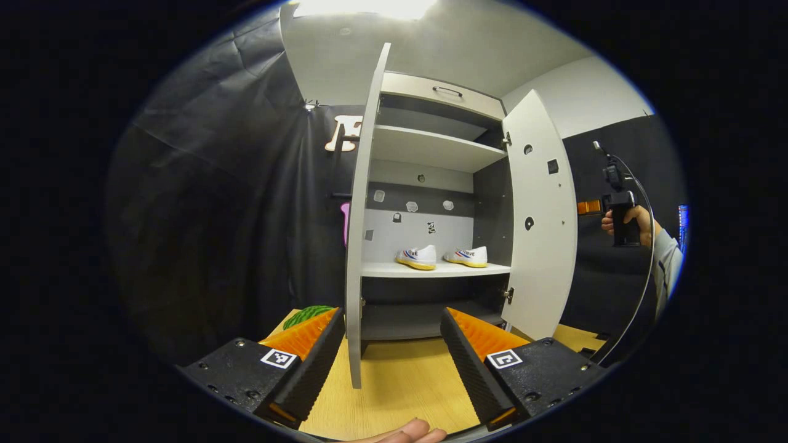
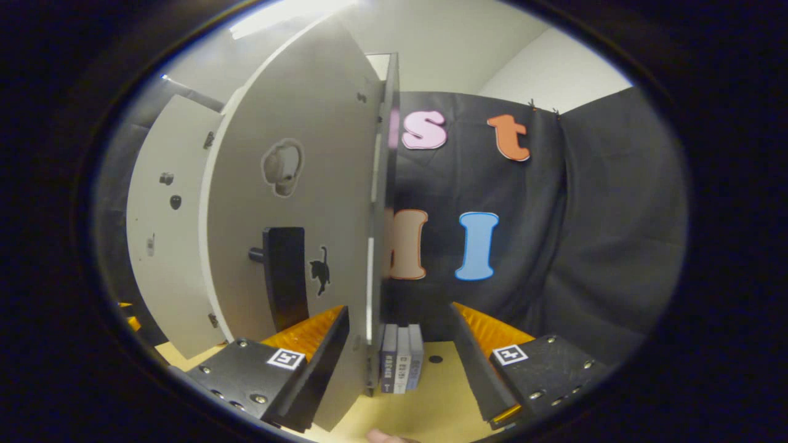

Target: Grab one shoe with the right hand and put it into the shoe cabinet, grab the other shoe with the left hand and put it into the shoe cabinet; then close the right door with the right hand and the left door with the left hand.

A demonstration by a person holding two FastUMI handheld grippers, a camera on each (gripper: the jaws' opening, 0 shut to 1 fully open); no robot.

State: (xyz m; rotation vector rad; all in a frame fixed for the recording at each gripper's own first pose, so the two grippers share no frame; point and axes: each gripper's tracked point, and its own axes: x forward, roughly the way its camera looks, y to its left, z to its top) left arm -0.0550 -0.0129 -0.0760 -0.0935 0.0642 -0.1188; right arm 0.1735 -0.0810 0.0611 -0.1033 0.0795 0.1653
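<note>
Left gripper view showed the left gripper (image 1: 391,344) wide apart before the open shoe cabinet (image 1: 431,203), two shoes (image 1: 417,256) side by side on its shelf; the right gripper (image 2: 400,360) also gaped, beside the right door (image 2: 289,209).

Black cloth (image 2: 554,246) is draping the booth's wall in heavy folds, and a pale wall (image 1: 578,92) is rising above it. A ceiling light (image 1: 363,6) is glaring overhead. A light wooden tabletop (image 1: 394,381) is stretching underneath, with books (image 2: 400,363) standing upright on it.
</note>
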